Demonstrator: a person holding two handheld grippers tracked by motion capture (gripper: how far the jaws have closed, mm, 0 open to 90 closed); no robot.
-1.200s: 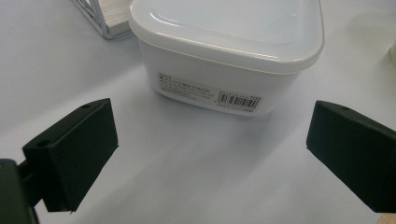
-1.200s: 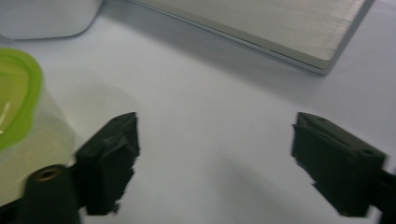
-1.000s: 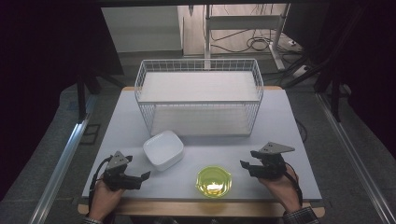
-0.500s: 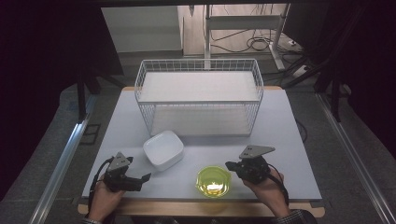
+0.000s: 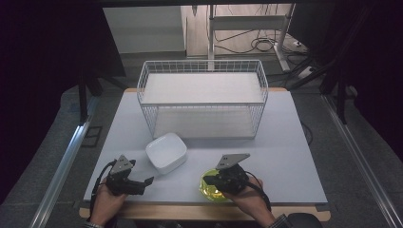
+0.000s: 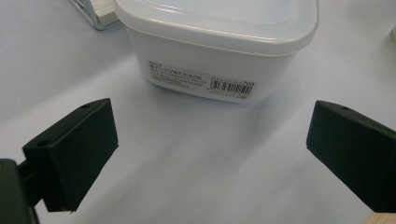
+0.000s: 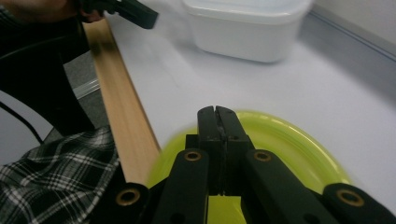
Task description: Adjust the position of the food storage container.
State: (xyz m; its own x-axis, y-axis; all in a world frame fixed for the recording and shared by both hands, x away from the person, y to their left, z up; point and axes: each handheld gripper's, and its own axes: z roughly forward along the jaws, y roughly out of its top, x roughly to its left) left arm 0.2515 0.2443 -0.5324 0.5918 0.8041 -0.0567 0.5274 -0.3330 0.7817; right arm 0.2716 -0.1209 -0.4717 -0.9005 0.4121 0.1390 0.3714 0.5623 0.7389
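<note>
Yellow-green translucent round plate [image 7: 280, 144], shallow, raised rim, under right tongs [image 7: 218, 116].

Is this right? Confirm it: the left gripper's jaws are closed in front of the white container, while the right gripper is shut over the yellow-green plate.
Not quite. The left gripper has its jaws wide apart, not closed, as the left gripper view shows, with the white container beyond them. The rest holds: the right gripper is shut over the yellow-green plate.
</note>
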